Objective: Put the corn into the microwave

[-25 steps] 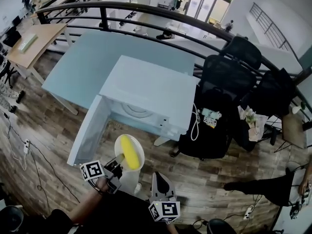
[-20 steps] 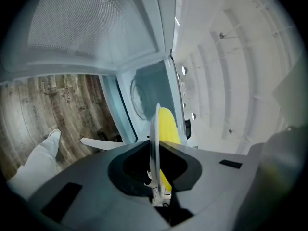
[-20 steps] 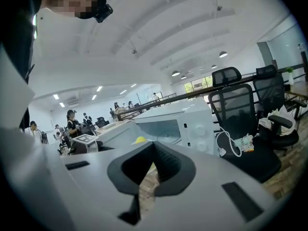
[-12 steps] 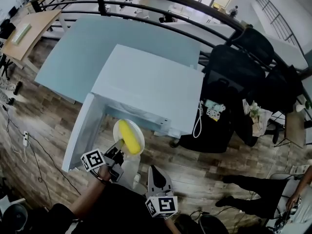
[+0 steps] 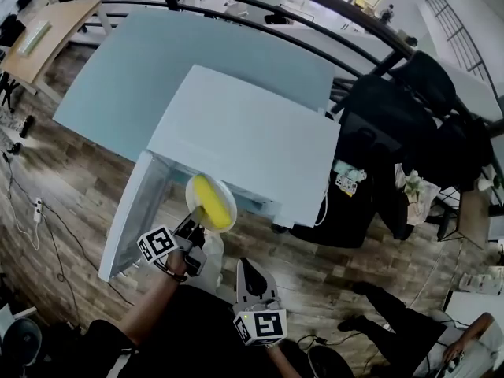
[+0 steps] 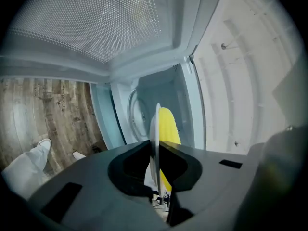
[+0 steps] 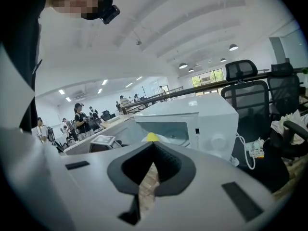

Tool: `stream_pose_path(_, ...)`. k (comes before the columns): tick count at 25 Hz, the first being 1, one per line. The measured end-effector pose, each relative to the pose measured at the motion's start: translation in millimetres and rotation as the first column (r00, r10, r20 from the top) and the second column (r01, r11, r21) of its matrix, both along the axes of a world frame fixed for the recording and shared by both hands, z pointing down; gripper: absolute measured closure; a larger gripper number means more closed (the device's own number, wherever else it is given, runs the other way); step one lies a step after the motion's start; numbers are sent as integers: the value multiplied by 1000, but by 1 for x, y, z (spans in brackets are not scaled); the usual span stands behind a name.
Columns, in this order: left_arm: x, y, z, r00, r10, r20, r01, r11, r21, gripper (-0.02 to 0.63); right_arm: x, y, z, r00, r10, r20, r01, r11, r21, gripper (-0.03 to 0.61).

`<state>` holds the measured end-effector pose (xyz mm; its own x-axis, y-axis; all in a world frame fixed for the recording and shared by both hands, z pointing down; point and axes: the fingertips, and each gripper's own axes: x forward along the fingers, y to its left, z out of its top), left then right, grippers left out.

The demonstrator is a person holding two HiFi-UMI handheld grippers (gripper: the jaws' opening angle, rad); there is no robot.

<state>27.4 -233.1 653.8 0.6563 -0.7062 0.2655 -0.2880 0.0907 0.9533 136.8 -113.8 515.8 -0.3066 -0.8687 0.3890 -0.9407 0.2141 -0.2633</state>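
A yellow corn cob (image 5: 209, 201) lies on a small white plate (image 5: 224, 211). My left gripper (image 5: 196, 220) is shut on the plate's near rim and holds it right at the open front of the white microwave (image 5: 244, 144). In the left gripper view the plate (image 6: 156, 129) stands edge-on between the jaws, with the corn (image 6: 170, 126) on its right face and the glass turntable (image 6: 136, 115) just beyond. My right gripper (image 5: 246, 266) hangs lower, in front of the person, shut and with nothing in it. In its own view the right gripper (image 7: 153, 147) points at the microwave (image 7: 202, 121).
The microwave door (image 5: 134, 211) swings open to the left, and its perforated panel (image 6: 96, 23) looms above the left gripper. A pale table (image 5: 181, 61) lies behind, black office chairs (image 5: 394, 132) stand to the right, and a power strip (image 5: 344, 183) lies on the wooden floor.
My left gripper has carried the plate with the corn forward, from over the floor up to the microwave's open front. The right gripper has drifted forward with it.
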Motion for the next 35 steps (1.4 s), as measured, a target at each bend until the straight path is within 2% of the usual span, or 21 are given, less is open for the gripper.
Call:
stream_pose_path(14, -2, -54, 33, 996, -92, 3, 92, 996, -13, 578, -18, -55, -15, 997, -71, -27, 72, 997, 37, 571)
stream_pose_path(25, 1, -81, 51, 994, -101, 35, 102, 994, -33, 576, -22, -82, -22, 996, -89, -22, 90, 994, 55, 571)
stream_pose_path(35, 1, -92, 64, 991, -124, 54, 128, 990, -68, 572, -22, -87, -17, 996, -83, -17, 84, 996, 33, 571)
